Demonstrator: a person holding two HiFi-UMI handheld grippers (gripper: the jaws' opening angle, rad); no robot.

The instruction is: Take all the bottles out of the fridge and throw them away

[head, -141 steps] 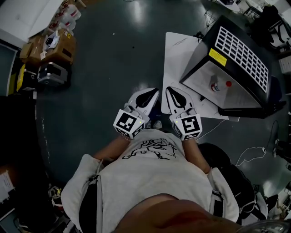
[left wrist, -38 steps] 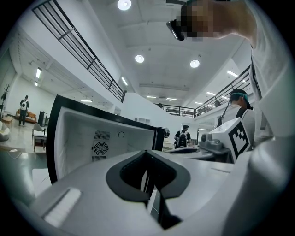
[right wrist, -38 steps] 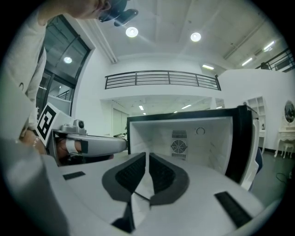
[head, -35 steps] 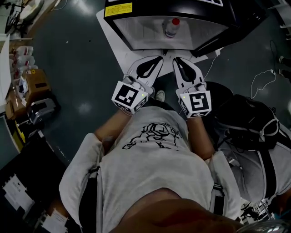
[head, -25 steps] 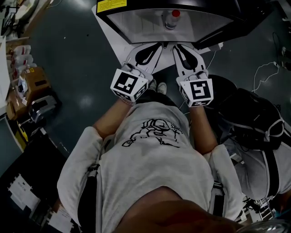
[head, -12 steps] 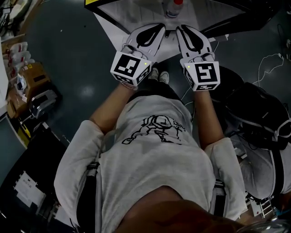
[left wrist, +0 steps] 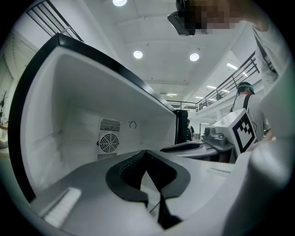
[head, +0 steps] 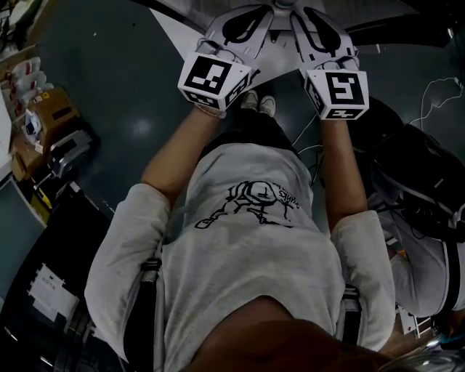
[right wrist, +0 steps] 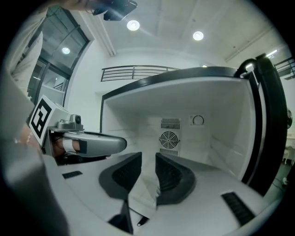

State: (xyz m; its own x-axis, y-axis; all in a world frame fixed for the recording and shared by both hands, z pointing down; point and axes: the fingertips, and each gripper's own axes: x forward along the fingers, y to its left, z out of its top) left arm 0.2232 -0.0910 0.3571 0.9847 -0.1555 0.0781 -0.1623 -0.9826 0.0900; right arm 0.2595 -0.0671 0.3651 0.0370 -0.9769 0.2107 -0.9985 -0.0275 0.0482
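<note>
Head view: left gripper (head: pixel 247 18) at 11 o'clock and right gripper (head: pixel 320 18) at 1 o'clock reach into the fridge (head: pixel 378 6), cut off at 12 o'clock.

Left gripper view: left gripper (left wrist: pixel 147 154) jaws pressed together, empty. The fridge (left wrist: pixel 69 115) is black-framed and white inside, fan grille (left wrist: pixel 109 142) at 8 o'clock.

Right gripper view: right gripper (right wrist: pixel 148 159) jaws, just opening, stand slightly apart around nothing. The fridge (right wrist: pixel 221 138) fills the view, fan grille (right wrist: pixel 169 138) toward 5 o'clock.

fridge (head: pixel 385 6) cropped by top edge
</note>
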